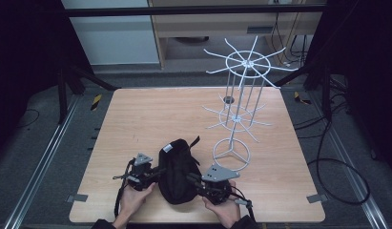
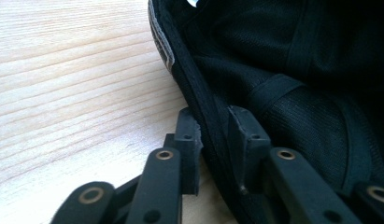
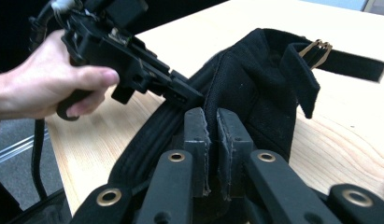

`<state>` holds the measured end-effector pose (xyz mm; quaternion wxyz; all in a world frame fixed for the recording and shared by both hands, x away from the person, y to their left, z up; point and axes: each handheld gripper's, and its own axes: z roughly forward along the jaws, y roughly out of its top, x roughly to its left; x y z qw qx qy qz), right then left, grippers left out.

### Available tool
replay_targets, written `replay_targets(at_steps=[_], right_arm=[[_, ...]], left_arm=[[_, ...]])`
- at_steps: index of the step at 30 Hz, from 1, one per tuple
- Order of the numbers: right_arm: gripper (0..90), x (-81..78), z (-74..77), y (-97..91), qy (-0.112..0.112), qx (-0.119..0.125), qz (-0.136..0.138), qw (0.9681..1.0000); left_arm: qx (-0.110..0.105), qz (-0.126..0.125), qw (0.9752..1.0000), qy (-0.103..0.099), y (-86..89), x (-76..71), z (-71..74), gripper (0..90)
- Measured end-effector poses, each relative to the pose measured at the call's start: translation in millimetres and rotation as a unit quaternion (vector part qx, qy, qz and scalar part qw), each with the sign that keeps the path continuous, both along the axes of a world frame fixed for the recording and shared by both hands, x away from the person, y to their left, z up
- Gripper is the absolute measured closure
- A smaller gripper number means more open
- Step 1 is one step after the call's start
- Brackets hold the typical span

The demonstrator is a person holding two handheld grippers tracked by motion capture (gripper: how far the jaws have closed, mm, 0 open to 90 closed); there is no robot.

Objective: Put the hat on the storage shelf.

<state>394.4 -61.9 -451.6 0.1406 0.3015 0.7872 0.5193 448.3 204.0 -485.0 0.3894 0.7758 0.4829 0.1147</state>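
Observation:
A black cap (image 1: 177,169) stands on edge on the wooden table (image 1: 150,109), near its front, between my two grippers. My left gripper (image 1: 158,172) comes at it from the left. Its jaws sit on either side of the cap's stitched rim (image 2: 206,116) and press on it. My right gripper (image 1: 191,179) comes from the right and is shut on a fold of the cap's edge (image 3: 213,100). In the right gripper view the left gripper (image 3: 187,95) clamps the same rim farther off, and the cap's back strap with a brass buckle (image 3: 316,46) sticks out to the right.
A white wire display stand (image 1: 241,109) with two tiers of radiating hooks rises at the table's right rear, its ring base (image 1: 231,153) close to the cap. Black cables lie on the floor at the right. Bare wood stretches left and behind the cap.

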Motion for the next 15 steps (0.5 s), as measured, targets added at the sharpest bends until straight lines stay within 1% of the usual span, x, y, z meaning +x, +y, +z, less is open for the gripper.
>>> replay_targets(at_steps=[1, 2, 3, 4, 5, 6, 8, 10, 11, 12, 13, 14, 15], right_arm=[[83.5, 0.0, 0.0, 0.0, 0.0, 0.0, 0.0, 1.0], [83.5, -0.9, -0.2, 0.1, -0.004, -0.008, -0.004, 0.9999], [83.5, -0.9, -0.2, 0.1, -0.004, -0.008, -0.004, 0.9999], [83.4, -1.0, -0.6, 0.0, -0.005, -0.011, -0.005, 0.9999], [83.4, -1.5, -2.0, 0.8, -0.004, -0.015, -0.009, 0.9998], [83.4, -1.8, -2.5, 1.3, -0.005, -0.019, -0.009, 0.9998], [83.5, -1.9, -3.2, 2.0, -0.005, -0.023, -0.014, 0.9996], [83.3, -1.7, -3.0, 1.7, -0.004, -0.024, -0.016, 0.9996], [83.3, -1.5, -3.0, 1.4, -0.004, -0.024, -0.017, 0.9995], [83.2, -1.3, -3.2, 1.2, -0.004, -0.025, -0.019, 0.9995], [82.9, -1.1, -3.7, 1.1, -0.002, -0.024, -0.019, 0.9996], [82.6, -0.8, -4.5, 1.2, 0.001, -0.024, -0.018, 0.9996], [82.4, -0.8, -5.1, 1.4, 0.001, -0.024, -0.017, 0.9996]], left_arm=[[0.0, 0.0, 1.0, 0.0, 0.0, 0.0, 0.0, 67.9], [-0.003, 0.001, 1.0, -0.001, 1.8, 0.0, 1.1, 64.0], [-0.005, 0.001, 1.0, -0.002, 3.4, 0.1, 2.1, 64.0], [-0.012, 0.002, 0.9999, -0.001, 6.3, -0.1, 4.4, 60.7], [-0.024, 0.006, 0.9997, -0.004, 11.5, -1.0, 9.9, 58.3], [-0.026, 0.006, 0.9996, -0.008, 13.8, -1.6, 12.8, 56.8], [-0.027, 0.012, 0.9993, -0.023, 19.5, -5.4, 21.4, 54.3], [-0.037, 0.015, 0.9984, -0.039, 24.1, -10.6, 29.9, 52.2], [-0.037, 0.015, 0.9984, -0.039, 24.1, -10.6, 29.9, 51.4], [-0.054, 0.01, 0.9974, -0.047, 25.7, -15.4, 38.5, 50.6], [-0.062, 0.005, 0.9966, -0.054, 24.2, -17.7, 43.6, 49.6], [-0.065, 0.003, 0.9962, -0.058, 22.6, -18.7, 46.5, 48.3], [-0.065, 0.003, 0.9962, -0.058, 22.6, -18.7, 46.5, 47.6]])
